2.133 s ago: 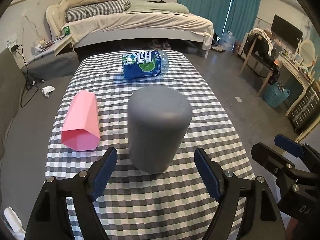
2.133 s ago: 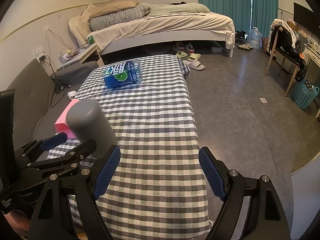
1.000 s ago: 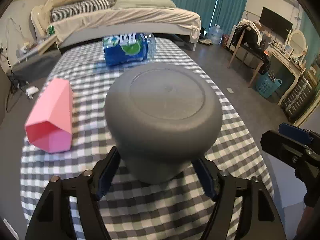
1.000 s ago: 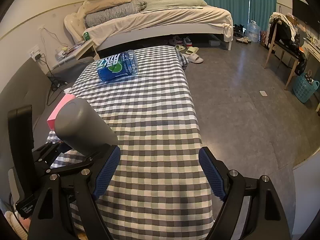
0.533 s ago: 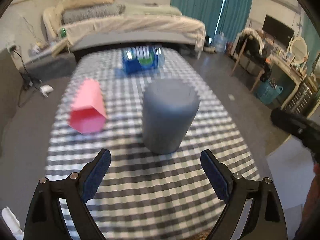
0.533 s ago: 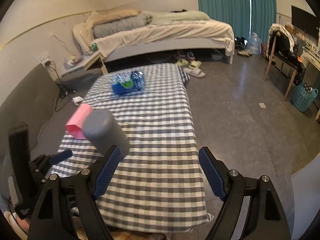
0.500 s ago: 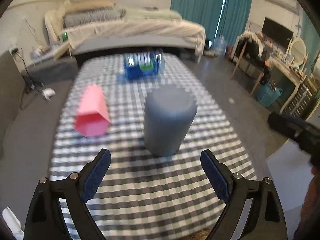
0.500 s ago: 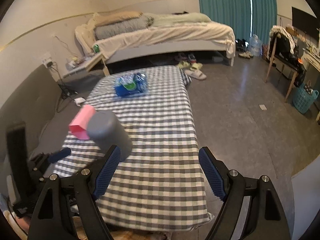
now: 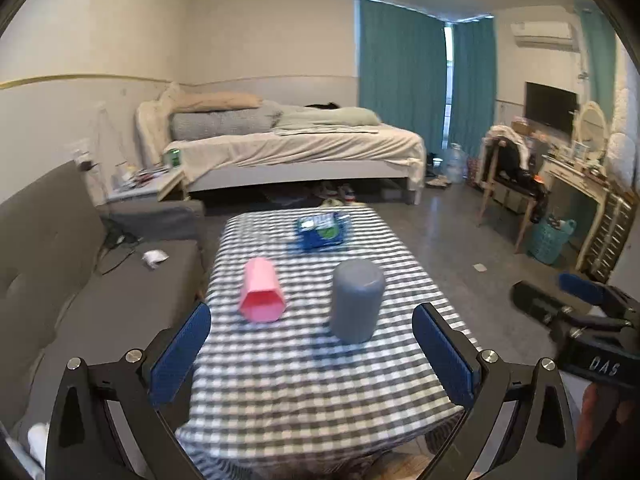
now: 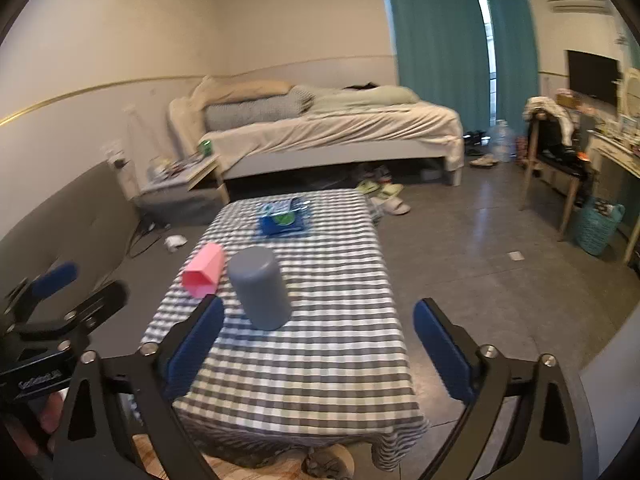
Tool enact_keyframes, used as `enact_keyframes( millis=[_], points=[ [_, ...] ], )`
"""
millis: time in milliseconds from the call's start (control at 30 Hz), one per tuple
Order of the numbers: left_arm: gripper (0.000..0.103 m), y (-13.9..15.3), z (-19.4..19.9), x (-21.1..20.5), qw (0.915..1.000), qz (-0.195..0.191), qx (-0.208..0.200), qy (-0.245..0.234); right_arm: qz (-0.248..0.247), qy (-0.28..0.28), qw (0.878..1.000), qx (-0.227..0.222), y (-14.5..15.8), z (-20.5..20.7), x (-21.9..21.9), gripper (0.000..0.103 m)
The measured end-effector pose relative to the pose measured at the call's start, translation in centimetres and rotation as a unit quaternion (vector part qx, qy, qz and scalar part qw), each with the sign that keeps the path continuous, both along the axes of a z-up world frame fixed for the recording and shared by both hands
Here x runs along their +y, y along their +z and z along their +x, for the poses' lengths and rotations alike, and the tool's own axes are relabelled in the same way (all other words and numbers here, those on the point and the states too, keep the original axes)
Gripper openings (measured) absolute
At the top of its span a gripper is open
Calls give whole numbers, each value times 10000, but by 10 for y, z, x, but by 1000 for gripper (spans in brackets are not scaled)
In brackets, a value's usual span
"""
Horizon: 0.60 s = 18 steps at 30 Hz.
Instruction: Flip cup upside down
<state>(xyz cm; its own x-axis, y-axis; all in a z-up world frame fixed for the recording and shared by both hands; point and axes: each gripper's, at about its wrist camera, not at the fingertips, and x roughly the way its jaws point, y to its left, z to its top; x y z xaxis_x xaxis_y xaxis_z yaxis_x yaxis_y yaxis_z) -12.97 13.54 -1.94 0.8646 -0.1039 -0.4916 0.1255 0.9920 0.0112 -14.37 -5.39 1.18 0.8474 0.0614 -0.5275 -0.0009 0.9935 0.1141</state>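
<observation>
A grey cup (image 9: 356, 301) stands upside down, closed base up, on the checked tablecloth (image 9: 312, 380); it also shows in the right wrist view (image 10: 259, 288). A pink cup (image 9: 262, 290) lies on its side to its left, open mouth toward me, also in the right wrist view (image 10: 203, 269). My left gripper (image 9: 312, 356) is open and empty, back from the table's near edge. My right gripper (image 10: 318, 350) is open and empty, also back from the table.
A blue-labelled bottle pack (image 9: 323, 230) lies at the table's far end. A grey sofa (image 9: 60, 264) is on the left, a bed (image 9: 296, 152) behind, a chair (image 9: 508, 184) and blue basket (image 9: 548, 238) on the right. Slippers (image 10: 384, 196) lie on the floor.
The left gripper let go of the grey cup, which stays standing upside down. Both grippers have pulled back and up, away from the table.
</observation>
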Motion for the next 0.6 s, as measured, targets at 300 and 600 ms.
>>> enact_keyframes(
  millis=[300, 600],
  points=[
    [103, -15, -22, 21, 9996, -74, -17, 274, -94, -194, 9994, -256, -7, -21, 11, 103],
    [103, -13, -33, 20, 9998, -24, -46, 216, -206, -84, 9990, -378, -5, -29, 20, 103]
  ],
)
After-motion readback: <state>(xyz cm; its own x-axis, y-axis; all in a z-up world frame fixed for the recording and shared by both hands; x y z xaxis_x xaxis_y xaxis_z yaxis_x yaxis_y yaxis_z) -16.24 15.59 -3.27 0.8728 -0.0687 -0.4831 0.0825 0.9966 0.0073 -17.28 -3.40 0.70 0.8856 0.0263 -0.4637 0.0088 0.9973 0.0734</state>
